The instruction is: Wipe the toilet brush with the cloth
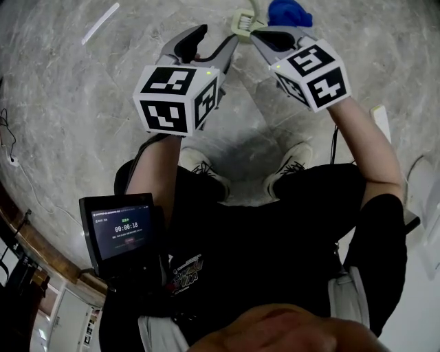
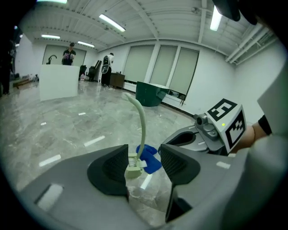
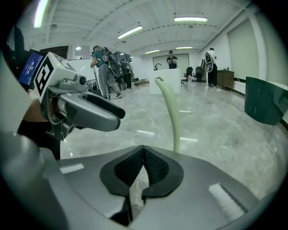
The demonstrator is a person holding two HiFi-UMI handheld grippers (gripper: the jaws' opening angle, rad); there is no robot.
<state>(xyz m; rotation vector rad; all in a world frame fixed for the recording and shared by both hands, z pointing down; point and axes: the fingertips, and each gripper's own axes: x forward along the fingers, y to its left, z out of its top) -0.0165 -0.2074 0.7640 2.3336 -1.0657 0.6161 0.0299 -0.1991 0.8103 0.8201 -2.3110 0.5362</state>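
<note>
The pale green toilet brush stands on the marble floor, its head (image 1: 244,24) just beyond both grippers' tips. In the left gripper view the brush head (image 2: 133,168) shows between the jaws, close to the left pad with a gap to the right pad, and its curved handle (image 2: 143,121) rises above. My left gripper (image 1: 216,40) (image 2: 143,164) is open. The blue cloth (image 1: 289,12) (image 2: 150,161) lies crumpled on the floor behind the brush, held by nothing. My right gripper (image 1: 257,36) (image 3: 143,168) is shut and empty, with the brush handle (image 3: 171,112) beyond its jaws.
A white strip (image 1: 100,23) lies on the floor at far left. The person's shoes (image 1: 206,168) stand below the grippers. A green bin (image 2: 153,93) and a white counter (image 2: 58,81) stand far back, with people near them. A screen device (image 1: 120,234) hangs at the chest.
</note>
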